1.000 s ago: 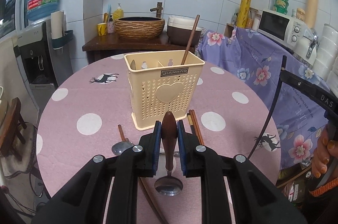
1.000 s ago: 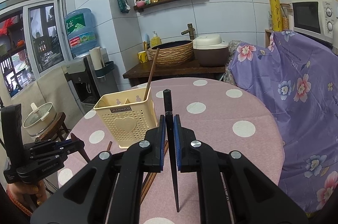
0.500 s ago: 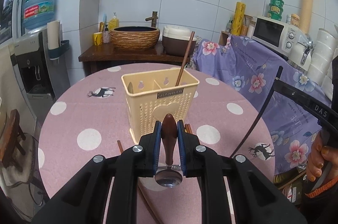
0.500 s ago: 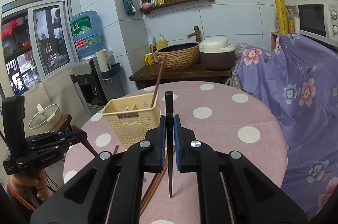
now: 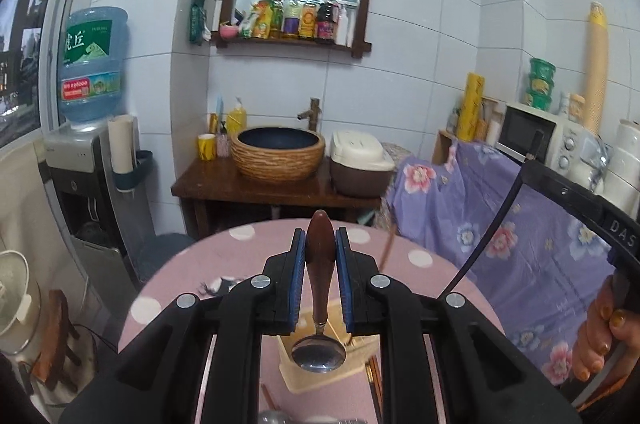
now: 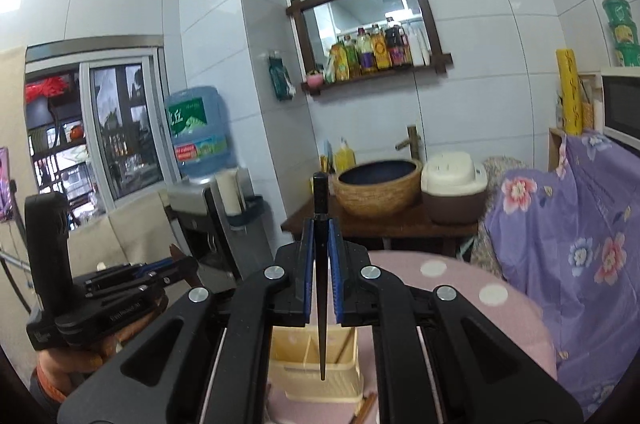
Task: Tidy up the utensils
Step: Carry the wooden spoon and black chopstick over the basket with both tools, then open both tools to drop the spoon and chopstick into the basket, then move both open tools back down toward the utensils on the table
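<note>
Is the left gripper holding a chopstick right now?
No, the left gripper is clamped on a wooden-handled spoon, bowl hanging down above the cream utensil holder.

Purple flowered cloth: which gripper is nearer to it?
Right. The right gripper hovers on the side next to the purple flowered cloth; the left gripper is beyond it, toward the water dispenser.
</note>
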`<control>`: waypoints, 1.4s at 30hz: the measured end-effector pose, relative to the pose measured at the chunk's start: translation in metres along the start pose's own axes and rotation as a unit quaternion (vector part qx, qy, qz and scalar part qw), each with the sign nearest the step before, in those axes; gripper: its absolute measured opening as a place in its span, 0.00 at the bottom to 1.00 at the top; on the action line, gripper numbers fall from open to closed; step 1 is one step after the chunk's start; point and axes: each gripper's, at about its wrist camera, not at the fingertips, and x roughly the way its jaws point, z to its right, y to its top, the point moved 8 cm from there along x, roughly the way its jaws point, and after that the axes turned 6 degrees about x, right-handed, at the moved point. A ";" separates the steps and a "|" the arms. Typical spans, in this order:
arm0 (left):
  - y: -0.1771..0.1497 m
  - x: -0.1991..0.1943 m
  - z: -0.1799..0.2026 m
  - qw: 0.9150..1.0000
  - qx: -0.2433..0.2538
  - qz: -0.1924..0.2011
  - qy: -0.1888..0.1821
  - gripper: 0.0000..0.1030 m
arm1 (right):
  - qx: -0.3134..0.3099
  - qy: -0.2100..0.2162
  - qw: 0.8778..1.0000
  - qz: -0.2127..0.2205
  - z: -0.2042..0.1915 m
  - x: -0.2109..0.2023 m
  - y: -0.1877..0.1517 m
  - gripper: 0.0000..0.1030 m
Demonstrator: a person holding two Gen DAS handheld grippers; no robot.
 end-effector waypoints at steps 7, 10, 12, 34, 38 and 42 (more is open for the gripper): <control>-0.013 0.048 -0.007 1.000 -0.015 -0.014 0.024 0.15 | -0.024 -0.036 0.999 0.002 -0.006 0.052 -0.016 0.08; -0.034 0.069 -0.011 0.999 -0.021 -0.030 0.030 0.15 | -0.019 -0.042 0.999 -0.023 0.001 0.072 -0.046 0.08; -0.049 0.081 -0.015 0.998 -0.026 -0.039 0.035 0.15 | -0.012 -0.047 0.998 -0.038 0.008 0.082 -0.064 0.08; -0.116 0.110 -0.015 0.995 -0.040 -0.093 0.018 0.48 | 0.008 -0.046 0.995 -0.086 0.035 0.104 -0.131 0.09; -0.115 0.082 -0.017 0.997 -0.050 -0.066 0.013 0.60 | -0.010 -0.050 0.996 -0.070 0.035 0.089 -0.132 0.38; -0.130 0.047 -0.029 0.997 -0.068 -0.036 0.023 0.77 | -0.048 -0.047 0.996 -0.063 0.028 0.065 -0.145 0.56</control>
